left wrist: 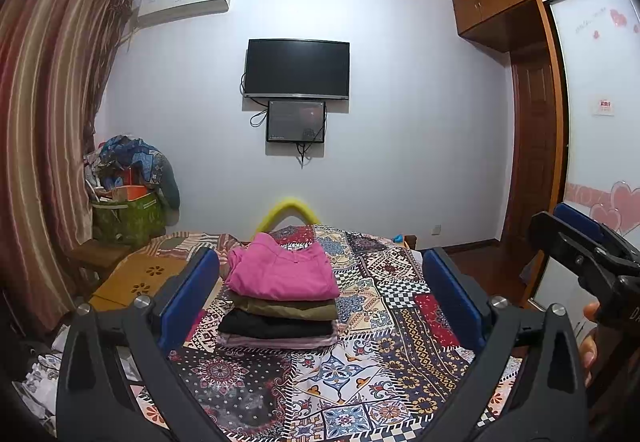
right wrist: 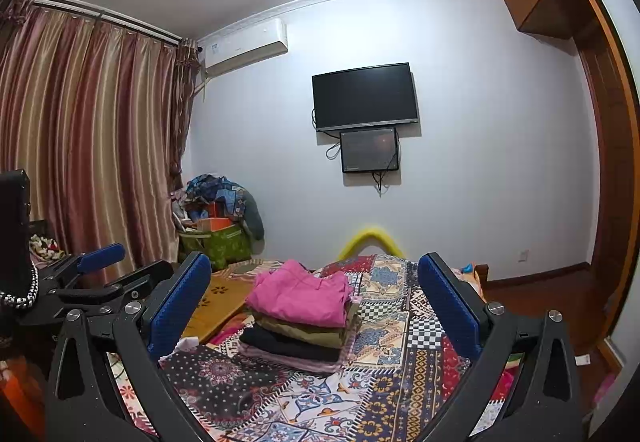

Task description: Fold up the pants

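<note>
A stack of folded clothes lies on the patterned bedspread (left wrist: 360, 362). Pink pants (left wrist: 282, 272) lie folded on top, over an olive piece (left wrist: 288, 309), a black piece (left wrist: 276, 326) and a pale pink one at the bottom. The stack also shows in the right wrist view, with the pink pants (right wrist: 300, 296) on top. My left gripper (left wrist: 320, 290) is open and empty, held above the bed in front of the stack. My right gripper (right wrist: 314, 302) is open and empty, also short of the stack. The right gripper shows at the right edge of the left wrist view (left wrist: 576, 242).
A yellow curved bed-end rail (left wrist: 289, 210) rises behind the stack. A mustard cloth (left wrist: 140, 278) lies at the bed's left. A green bag of clutter (left wrist: 128, 217) stands by the curtains (left wrist: 48, 129). A TV (left wrist: 297, 68) hangs on the far wall. A wardrobe (left wrist: 592, 121) is on the right.
</note>
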Demonstrator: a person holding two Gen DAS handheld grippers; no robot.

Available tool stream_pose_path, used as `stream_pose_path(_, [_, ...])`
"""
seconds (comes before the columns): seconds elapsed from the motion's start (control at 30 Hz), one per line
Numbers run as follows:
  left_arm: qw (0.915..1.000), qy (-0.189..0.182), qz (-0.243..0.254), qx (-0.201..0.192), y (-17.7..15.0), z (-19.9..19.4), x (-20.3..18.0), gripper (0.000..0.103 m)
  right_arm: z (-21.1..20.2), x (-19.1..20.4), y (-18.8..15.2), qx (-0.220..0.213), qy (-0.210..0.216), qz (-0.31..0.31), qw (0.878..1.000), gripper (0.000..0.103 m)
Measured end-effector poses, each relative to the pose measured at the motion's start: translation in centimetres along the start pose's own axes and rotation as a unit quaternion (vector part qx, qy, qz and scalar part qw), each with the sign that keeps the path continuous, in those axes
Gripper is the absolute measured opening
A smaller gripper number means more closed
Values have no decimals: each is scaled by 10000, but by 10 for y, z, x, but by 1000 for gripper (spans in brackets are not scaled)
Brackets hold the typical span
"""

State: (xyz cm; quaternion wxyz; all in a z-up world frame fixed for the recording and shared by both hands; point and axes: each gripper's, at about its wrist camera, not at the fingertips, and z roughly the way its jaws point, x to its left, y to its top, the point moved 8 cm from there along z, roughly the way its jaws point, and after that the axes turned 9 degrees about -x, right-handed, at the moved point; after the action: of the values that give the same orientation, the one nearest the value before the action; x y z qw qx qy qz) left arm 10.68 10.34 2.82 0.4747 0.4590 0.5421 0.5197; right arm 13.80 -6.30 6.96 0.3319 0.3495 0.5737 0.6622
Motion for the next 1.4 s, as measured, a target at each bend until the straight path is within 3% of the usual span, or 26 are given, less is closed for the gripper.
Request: stream_pose_path(1.4, [9998, -184, 41, 77, -1, 4, -11, 103, 1, -5, 0, 49, -73, -31, 10000, 103])
